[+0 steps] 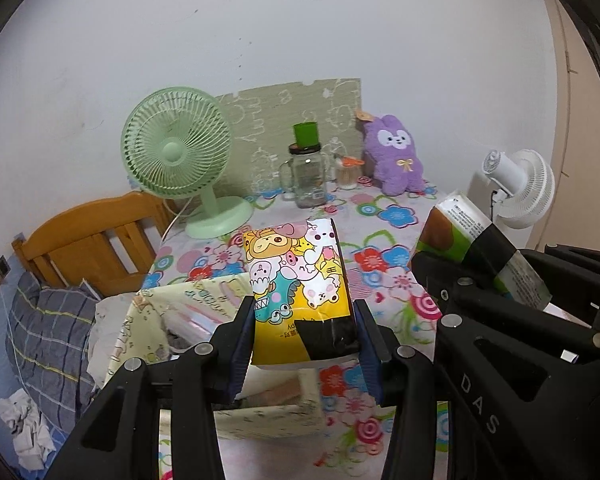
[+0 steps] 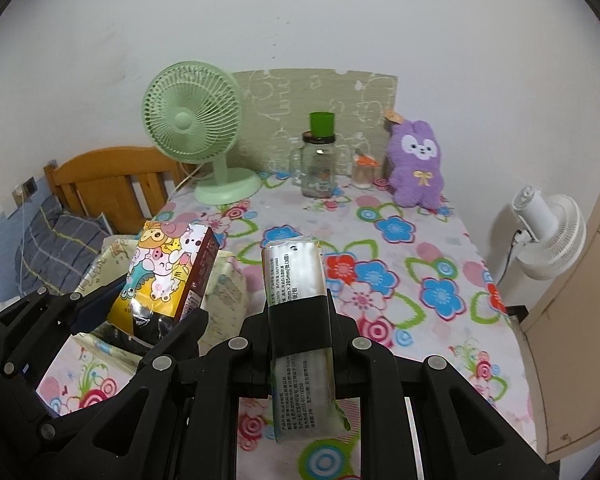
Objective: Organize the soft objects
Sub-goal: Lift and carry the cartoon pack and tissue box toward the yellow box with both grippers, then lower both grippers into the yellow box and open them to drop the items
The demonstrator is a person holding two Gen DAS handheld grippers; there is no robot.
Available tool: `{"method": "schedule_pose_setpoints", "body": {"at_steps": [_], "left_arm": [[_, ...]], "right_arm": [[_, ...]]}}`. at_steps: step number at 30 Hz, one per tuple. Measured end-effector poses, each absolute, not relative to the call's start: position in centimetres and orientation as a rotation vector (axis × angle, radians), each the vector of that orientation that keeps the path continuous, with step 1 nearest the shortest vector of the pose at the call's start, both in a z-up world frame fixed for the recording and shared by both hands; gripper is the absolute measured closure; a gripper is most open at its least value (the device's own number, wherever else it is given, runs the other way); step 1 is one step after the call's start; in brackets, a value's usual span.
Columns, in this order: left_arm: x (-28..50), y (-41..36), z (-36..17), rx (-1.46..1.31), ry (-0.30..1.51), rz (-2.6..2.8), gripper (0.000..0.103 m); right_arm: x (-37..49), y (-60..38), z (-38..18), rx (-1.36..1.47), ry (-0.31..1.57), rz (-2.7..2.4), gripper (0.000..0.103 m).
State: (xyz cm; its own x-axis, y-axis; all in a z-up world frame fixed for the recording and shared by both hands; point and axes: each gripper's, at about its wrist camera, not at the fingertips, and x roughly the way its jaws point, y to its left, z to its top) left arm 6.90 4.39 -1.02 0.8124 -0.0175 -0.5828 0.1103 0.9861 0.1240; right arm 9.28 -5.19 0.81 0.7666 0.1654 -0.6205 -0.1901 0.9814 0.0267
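Floral tablecloth (image 2: 400,240), left gripper (image 1: 306,336) clamping cartoon-printed tissue pack (image 1: 296,280), right gripper (image 2: 300,320) pinching slim silvery pack (image 2: 300,320).

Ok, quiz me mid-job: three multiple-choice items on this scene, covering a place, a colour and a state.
1. Where is the purple plush bunny?
A. far end of the table, by the wall
B. on the bed
C. in a gripper

2. What colour is the desk fan on the table?
A. white
B. green
C. blue

3. What is the left gripper doing?
A. hanging empty
B. gripping the cartoon tissue pack
C. gripping the jar

Answers: 1 A, it sits beside the glass jar; 2 B, pale green cage and base; 3 B, its pads press both pack sides.
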Motion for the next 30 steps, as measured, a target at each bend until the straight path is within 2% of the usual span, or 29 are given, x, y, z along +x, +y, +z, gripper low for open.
{"method": "schedule_pose_setpoints", "body": {"at_steps": [17, 19, 22, 30], "left_arm": [[11.0, 10.4, -4.4, 0.119, 0.719, 0.001, 0.049], [11.4, 11.0, -4.9, 0.114, 0.737, 0.012, 0.038], [11.7, 11.8, -5.4, 0.101, 0.750, 0.022, 0.029], [11.6, 13.2, -5.9, 0.081, 0.766, 0.045, 0.021]], "right_arm": [[13.8, 1.5, -1.7, -0.033, 0.739, 0.343, 0.083], [14.2, 2.0, -1.9, -0.027, 0.743, 0.359, 0.083], [14.8, 2.7, -2.1, -0.023, 0.746, 0.381, 0.083], [16.4, 4.4, -3.4, 0.009, 0.771, 0.434, 0.083]]}}
